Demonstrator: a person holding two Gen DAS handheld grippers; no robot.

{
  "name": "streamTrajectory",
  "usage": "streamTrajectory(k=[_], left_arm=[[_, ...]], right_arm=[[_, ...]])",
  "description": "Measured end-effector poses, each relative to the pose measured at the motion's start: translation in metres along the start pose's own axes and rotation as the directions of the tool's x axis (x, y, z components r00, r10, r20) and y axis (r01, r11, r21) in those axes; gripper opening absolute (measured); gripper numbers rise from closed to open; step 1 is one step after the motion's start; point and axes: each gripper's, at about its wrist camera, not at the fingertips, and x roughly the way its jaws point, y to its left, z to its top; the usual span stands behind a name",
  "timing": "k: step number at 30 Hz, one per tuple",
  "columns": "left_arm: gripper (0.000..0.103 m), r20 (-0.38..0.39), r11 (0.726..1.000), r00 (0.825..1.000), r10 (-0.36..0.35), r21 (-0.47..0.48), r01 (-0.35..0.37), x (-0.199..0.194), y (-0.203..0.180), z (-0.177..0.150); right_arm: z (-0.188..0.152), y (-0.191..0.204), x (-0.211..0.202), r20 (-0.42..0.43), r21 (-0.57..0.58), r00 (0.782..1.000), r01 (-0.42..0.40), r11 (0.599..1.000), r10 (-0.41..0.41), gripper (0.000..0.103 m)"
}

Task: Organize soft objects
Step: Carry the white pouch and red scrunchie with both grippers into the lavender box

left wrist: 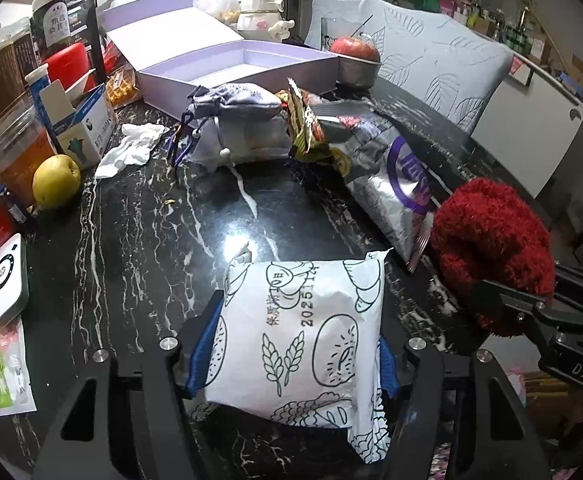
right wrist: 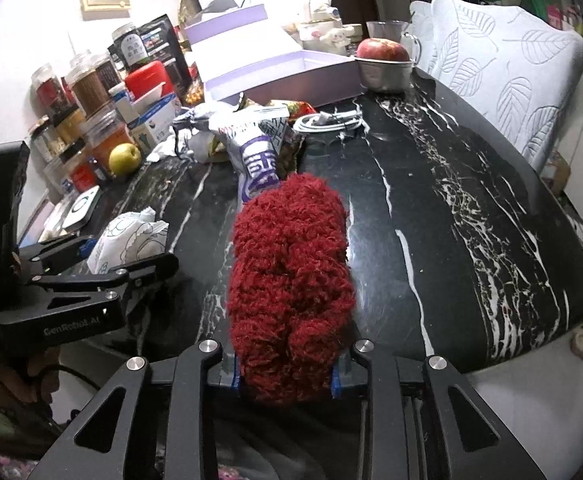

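Observation:
My left gripper (left wrist: 291, 344) is shut on a white puffy snack packet (left wrist: 307, 332) printed with bread drawings, held just above the black marble table (left wrist: 143, 240). My right gripper (right wrist: 287, 372) is shut on a fluffy dark red yarn bundle (right wrist: 291, 280). The red bundle (left wrist: 491, 240) and the right gripper also show at the right of the left wrist view. The left gripper with its packet (right wrist: 127, 240) shows at the left of the right wrist view. A silver and purple snack bag (left wrist: 395, 184), a grey drawstring pouch (left wrist: 239, 100) and a brown snack wrapper (left wrist: 303, 120) lie mid-table.
An open lilac box (left wrist: 235, 64) stands at the back. A red apple in a metal bowl (left wrist: 355, 56), a yellow pear (left wrist: 56, 180), a crumpled tissue (left wrist: 131, 148), jars and cartons (left wrist: 23, 80) and a white device (left wrist: 7, 276) crowd the left side. A pale cushioned chair (right wrist: 503, 64) stands at the right.

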Motion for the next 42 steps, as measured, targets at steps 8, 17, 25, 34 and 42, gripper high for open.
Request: streamTrajectory(k=[8,17,25,34,42], left_arm=[[0.064,0.068,1.000,0.998,-0.012,-0.004,0.012,-0.024,-0.001,0.012],[0.064,0.179,1.000,0.984,-0.013,0.014,0.011,-0.060,-0.001,0.040],[0.064,0.273,1.000,0.962,-0.013,0.029,0.005,-0.084,0.000,0.065],[0.064,0.360,0.999,0.933,0.003,0.043,-0.020,-0.101,0.005,0.102],[0.064,0.410,0.998,0.912,0.021,0.050,-0.045,-0.101,0.016,0.142]], right_arm=[[0.008,0.010,-0.020,0.041,-0.030,0.998,-0.055,0.998,0.056,0.029],[0.031,0.022,-0.050,0.119,-0.089,0.985,-0.116,0.989,0.126,0.029],[0.058,0.032,-0.068,0.179,-0.155,0.970,-0.136,0.978,0.163,0.029],[0.097,0.037,-0.074,0.235,-0.215,0.954,-0.134,0.967,0.185,0.029],[0.136,0.040,-0.068,0.283,-0.259,0.942,-0.108,0.960,0.182,0.029]])
